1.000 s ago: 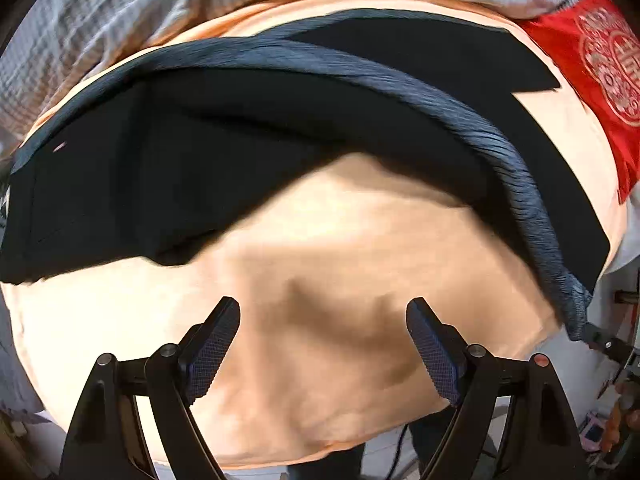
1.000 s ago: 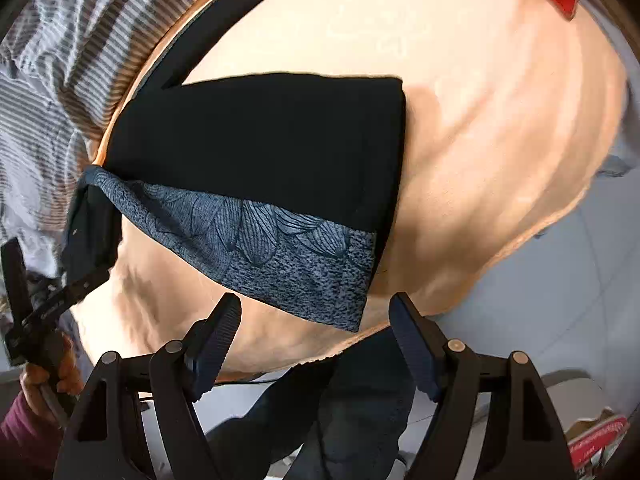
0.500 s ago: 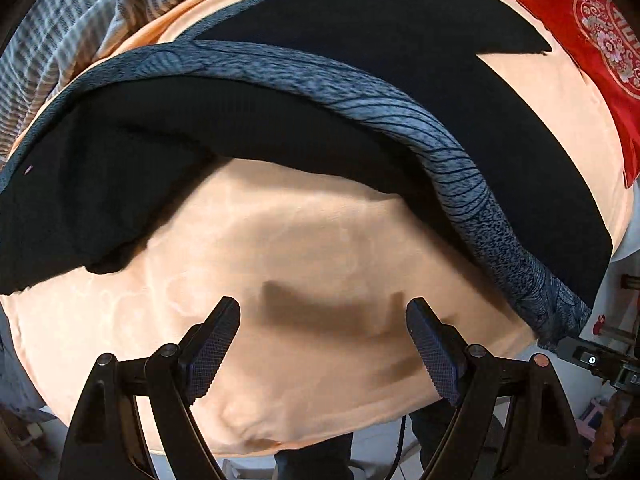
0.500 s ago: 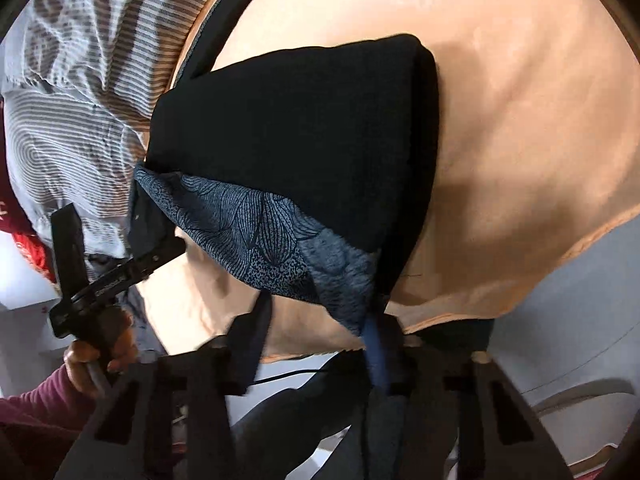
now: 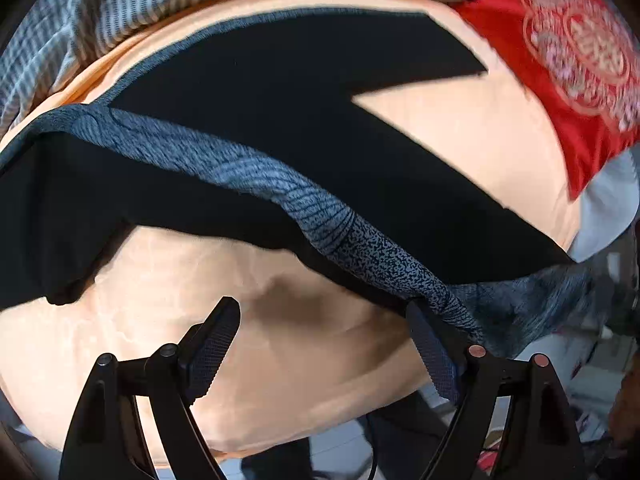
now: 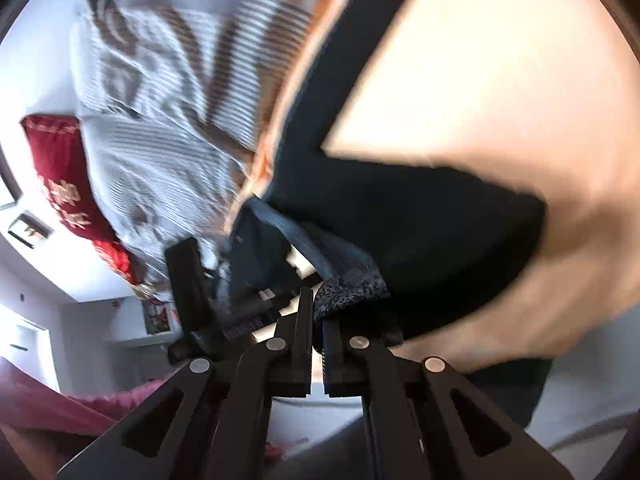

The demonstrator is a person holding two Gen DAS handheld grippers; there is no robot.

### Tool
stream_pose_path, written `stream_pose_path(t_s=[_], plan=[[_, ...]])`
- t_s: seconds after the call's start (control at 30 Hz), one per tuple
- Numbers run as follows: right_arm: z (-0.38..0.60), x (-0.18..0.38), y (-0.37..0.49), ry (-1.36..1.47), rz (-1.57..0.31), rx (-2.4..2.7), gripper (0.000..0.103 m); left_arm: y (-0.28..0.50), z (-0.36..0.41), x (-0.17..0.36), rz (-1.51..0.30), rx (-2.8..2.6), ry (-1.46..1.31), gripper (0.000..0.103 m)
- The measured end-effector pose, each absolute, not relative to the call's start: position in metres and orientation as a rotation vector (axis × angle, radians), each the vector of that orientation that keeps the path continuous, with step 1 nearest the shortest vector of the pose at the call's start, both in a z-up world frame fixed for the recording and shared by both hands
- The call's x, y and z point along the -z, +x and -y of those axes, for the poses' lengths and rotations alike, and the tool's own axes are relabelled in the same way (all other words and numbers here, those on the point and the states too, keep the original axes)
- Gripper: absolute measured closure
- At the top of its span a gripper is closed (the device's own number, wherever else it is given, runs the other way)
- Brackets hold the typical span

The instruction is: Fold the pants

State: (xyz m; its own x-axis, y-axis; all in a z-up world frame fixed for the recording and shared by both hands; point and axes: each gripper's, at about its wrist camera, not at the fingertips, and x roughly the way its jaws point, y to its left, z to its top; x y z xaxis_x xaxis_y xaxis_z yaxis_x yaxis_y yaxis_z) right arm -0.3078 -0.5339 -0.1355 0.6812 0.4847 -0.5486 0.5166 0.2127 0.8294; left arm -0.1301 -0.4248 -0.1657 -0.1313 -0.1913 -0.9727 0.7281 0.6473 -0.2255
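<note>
Black pants (image 5: pixel 280 100) with a blue-grey patterned waistband (image 5: pixel 248 168) lie spread on a peach sheet (image 5: pixel 320 392). In the left wrist view my left gripper (image 5: pixel 324 340) is open above bare sheet. The waistband runs slantwise just beyond it and brushes the right fingertip (image 5: pixel 424 320). My right gripper (image 6: pixel 317 312), seen in the right wrist view, is shut on the waistband's patterned corner (image 6: pixel 352 288). That corner hangs lifted off the sheet, with the black pants (image 6: pixel 420 220) draped behind it. The picture is blurred.
A grey striped quilt (image 5: pixel 160 12) lies bunched along the far side of the sheet. A red embroidered cloth (image 5: pixel 568 68) is at the back right. The bed's edge runs along the bottom of both views. A maroon sleeve (image 6: pixel 60 408) shows at the lower left.
My right gripper has closed on the waistband corner and raised it, tilting upward. My left gripper stayed open and moved along the sheet until the waistband reached its right fingertip.
</note>
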Motion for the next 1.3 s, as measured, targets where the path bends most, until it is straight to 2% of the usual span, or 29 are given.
stream_pose_path(t_s=[0.17, 0.4, 0.47, 0.53, 0.77, 1.0, 1.17, 1.3], plan=[[0.57, 0.116, -0.281, 1.381, -0.865, -0.006, 0.099, -0.123, 0.413, 0.161, -1.485, 0.802, 0.471, 0.017], [0.569, 0.144, -0.259, 1.351, -1.086, -0.094, 0.093, -0.111, 0.417, 0.193, -1.557, 0.735, 0.443, 0.017], [0.567, 0.153, -0.259, 1.356, -1.12, -0.098, 0.093, -0.113, 0.42, 0.196, -1.567, 0.729, 0.449, 0.017], [0.567, 0.156, -0.254, 1.348, -1.144, -0.097, 0.098, -0.114, 0.421, 0.198, -1.573, 0.723, 0.459, 0.017], [0.595, 0.124, -0.226, 1.317, -1.064, -0.135, 0.099, -0.1, 0.407, 0.174, -1.56, 0.66, 0.4, 0.017], [0.671, 0.082, -0.171, 1.203, -0.959, -0.11, 0.1, -0.07, 0.415, 0.136, -1.464, 0.597, 0.329, 0.017], [0.735, 0.084, -0.119, 1.073, -0.993, -0.028, 0.1, -0.049, 0.441, 0.13, -1.405, 0.527, 0.313, 0.017], [0.777, 0.111, -0.087, 1.013, -1.053, 0.07, 0.1, -0.034, 0.457, 0.139, -1.374, 0.46, 0.323, 0.017]])
